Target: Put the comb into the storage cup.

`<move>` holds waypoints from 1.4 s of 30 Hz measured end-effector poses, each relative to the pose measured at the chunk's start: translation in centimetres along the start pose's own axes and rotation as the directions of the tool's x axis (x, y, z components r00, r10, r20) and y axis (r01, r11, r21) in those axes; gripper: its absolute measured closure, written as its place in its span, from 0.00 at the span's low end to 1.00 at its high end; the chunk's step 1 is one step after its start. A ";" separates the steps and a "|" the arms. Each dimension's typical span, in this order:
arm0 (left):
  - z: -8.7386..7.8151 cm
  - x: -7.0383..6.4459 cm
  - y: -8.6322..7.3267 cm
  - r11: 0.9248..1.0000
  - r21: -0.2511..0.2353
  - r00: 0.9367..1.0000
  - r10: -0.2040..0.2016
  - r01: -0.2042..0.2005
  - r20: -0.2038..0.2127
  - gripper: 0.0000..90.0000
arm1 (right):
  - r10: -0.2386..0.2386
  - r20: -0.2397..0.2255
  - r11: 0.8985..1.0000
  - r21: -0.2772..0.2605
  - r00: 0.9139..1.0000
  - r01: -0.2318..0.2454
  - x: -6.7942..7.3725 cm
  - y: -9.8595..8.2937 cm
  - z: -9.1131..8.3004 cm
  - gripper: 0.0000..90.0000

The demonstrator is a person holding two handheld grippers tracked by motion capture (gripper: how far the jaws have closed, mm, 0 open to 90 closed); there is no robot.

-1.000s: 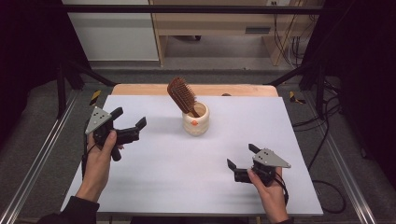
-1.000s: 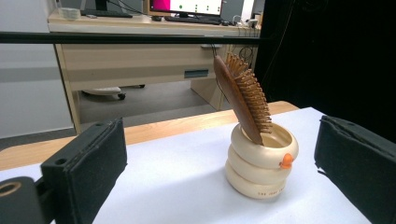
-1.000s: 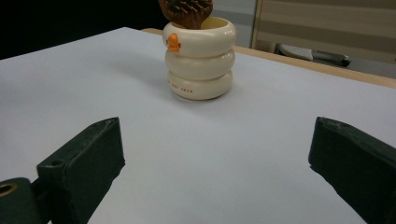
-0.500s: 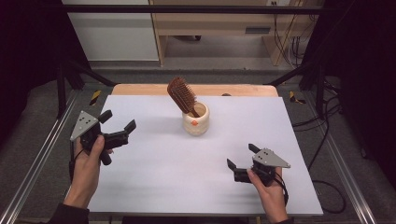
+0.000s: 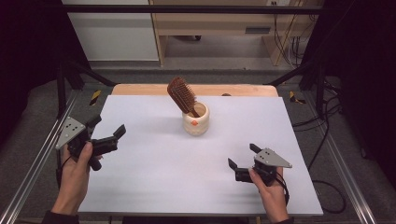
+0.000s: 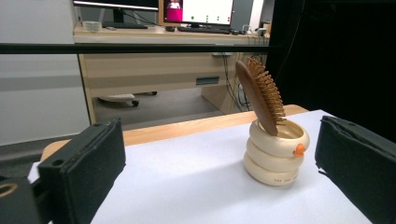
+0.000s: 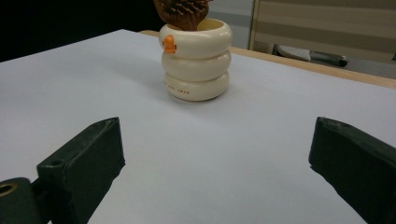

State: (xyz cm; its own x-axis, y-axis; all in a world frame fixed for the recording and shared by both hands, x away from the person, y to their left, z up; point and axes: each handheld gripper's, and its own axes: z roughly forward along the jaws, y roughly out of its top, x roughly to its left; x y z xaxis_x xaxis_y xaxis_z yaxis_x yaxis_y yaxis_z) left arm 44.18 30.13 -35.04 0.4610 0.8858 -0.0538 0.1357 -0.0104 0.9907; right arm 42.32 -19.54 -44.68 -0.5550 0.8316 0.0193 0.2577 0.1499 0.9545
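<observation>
A cream ribbed cup [image 5: 195,122] [image 6: 276,158] [image 7: 195,59] with a small orange mark stands near the middle back of the white table [image 5: 154,177]. A brown wooden hairbrush [image 5: 182,96] [image 6: 261,94] [image 7: 182,11] stands in it, head up, leaning left. My left gripper [image 5: 107,128] is held above the table's left edge, open, jaws pointing toward the cup, nothing between them. My right gripper [image 5: 243,157] rests low near the front right, open and empty, also facing the cup.
A wooden board [image 5: 196,89] runs along the table's back edge. Metal frame rails [image 5: 37,158] flank the table and cables [image 5: 322,135] lie on the floor at right. A desk with monitors [image 6: 187,11] stands behind.
My left gripper has drawn back to the left and toward the front, away from the cup. The right gripper, cup and brush have stayed put.
</observation>
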 end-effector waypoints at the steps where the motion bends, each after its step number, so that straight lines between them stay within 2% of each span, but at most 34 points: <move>1: -0.1 0.0 -0.1 1.000 0.001 1.000 0.003 -0.003 0.000 0.01 | 0.003 0.001 1.000 -0.002 1.000 -0.003 -0.1 0.0 0.0 0.04; 6: -0.9 0.2 -0.4 1.000 -0.006 1.000 0.020 -0.020 -0.003 0.01 | 0.011 0.009 1.000 -0.007 1.000 -0.011 -0.4 -0.2 -0.2 0.04; 10: -1.5 0.5 -0.7 1.000 -0.011 1.000 0.016 -0.016 -0.006 0.01 | 0.022 0.006 1.000 -0.012 1.000 -0.022 -0.7 -0.2 -0.4 0.04; 18: -3.1 1.3 -1.3 0.999 -0.031 1.000 0.008 -0.008 -0.017 0.01 | 0.000 0.017 0.999 -0.034 1.000 0.001 -1.4 0.3 -1.0 0.04; 24: -4.2 2.0 -1.7 0.999 -0.036 0.999 0.009 -0.010 -0.035 0.01 | -0.004 0.044 0.998 -0.059 0.999 0.006 -2.8 0.7 -2.3 0.04; 33: -5.2 2.6 -2.6 0.999 -0.039 0.999 0.019 -0.021 -0.047 0.01 | -0.008 0.078 0.997 -0.072 0.997 0.014 -4.4 0.0 -4.2 0.04; 42: -5.5 2.9 -4.6 1.000 -0.029 0.999 0.011 -0.012 -0.048 0.01 | -0.005 0.094 0.997 -0.075 0.996 0.012 -5.1 -1.2 -4.7 0.04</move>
State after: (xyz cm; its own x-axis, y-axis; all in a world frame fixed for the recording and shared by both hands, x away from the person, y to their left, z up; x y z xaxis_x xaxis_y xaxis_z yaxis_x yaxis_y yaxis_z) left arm 40.04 35.30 -39.06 0.4195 0.9070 -0.0369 0.1045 -0.0078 0.9945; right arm 41.12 -26.52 -44.48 -0.4794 0.8775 -0.0139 0.1906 0.1196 0.9744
